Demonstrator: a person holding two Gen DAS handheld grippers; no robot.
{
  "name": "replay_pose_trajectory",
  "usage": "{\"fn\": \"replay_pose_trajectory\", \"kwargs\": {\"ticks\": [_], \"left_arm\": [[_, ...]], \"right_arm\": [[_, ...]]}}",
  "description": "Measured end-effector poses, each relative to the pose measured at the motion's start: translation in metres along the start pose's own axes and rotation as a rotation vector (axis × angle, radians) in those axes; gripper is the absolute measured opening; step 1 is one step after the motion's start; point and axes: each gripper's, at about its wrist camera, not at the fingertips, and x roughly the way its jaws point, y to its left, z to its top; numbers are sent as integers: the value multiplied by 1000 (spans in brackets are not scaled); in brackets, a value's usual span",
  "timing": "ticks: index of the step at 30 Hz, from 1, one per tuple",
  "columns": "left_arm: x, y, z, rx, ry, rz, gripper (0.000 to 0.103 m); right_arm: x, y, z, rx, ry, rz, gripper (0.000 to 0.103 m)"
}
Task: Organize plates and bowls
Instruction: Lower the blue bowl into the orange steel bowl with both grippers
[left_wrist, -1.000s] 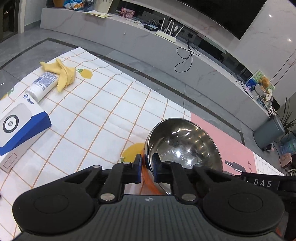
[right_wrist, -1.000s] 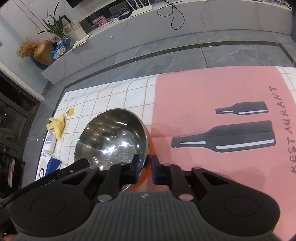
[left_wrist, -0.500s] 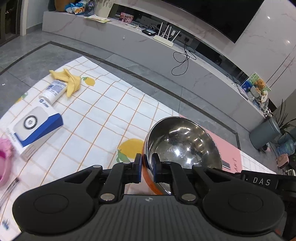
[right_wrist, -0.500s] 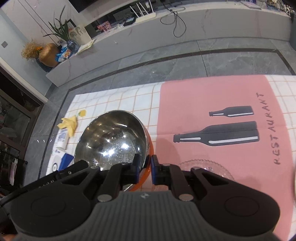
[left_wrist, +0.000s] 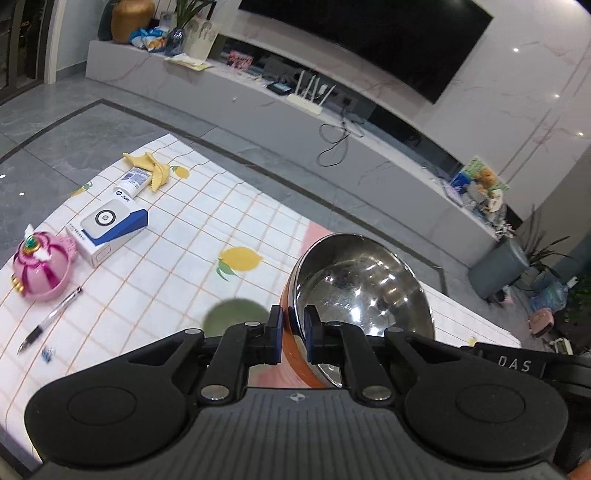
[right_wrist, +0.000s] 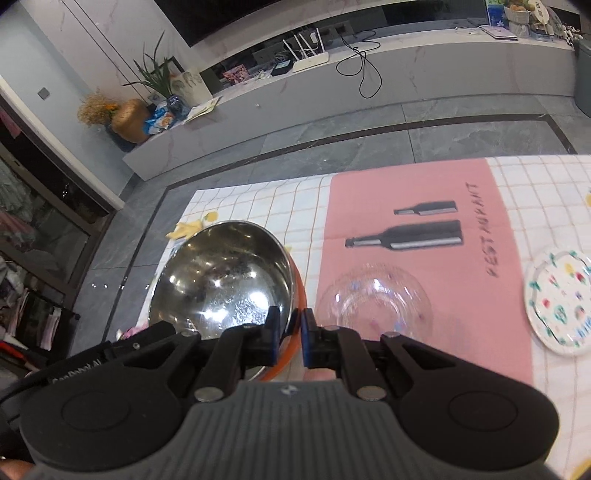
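Grey floor tiles surround a checked tablecloth (left_wrist: 192, 236) with lemon prints, and a pink placemat (right_wrist: 417, 236) with black bottle prints lies on it. Both grippers hold one steel bowl (left_wrist: 364, 284) with an orange outside above the cloth: the left gripper (left_wrist: 292, 332) is clamped on its left rim, the right gripper (right_wrist: 294, 334) on its right rim. Below, a clear glass bowl (right_wrist: 375, 299) sits on the placemat, a patterned plate (right_wrist: 559, 301) lies to its right, and a green bowl (left_wrist: 236, 314) sits on the cloth.
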Motion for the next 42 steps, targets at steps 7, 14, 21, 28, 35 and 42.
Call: {"fn": "replay_pose_trajectory", "kwargs": {"ticks": [7, 14, 21, 28, 35, 42], "left_arm": [[-43, -10, -55, -31, 13, -78, 13], [-56, -13, -110, -49, -11, -122, 14], [-54, -8, -150, -63, -29, -153, 14], [-31, 2, -170, -96, 10, -158, 14], [-16, 8, -181, -127, 46, -152, 14], [-5, 7, -184, -137, 66, -150, 14]], "right_arm": [[-68, -29, -52, 31, -34, 45, 10], [-98, -61, -112, 42, -70, 37, 10], [-95, -98, -168, 175, -102, 67, 10], [-82, -118, -190, 220, -100, 48, 10], [-75, -126, -194, 208, -116, 14, 11], [-68, -132, -194, 213, -118, 4, 11]]}}
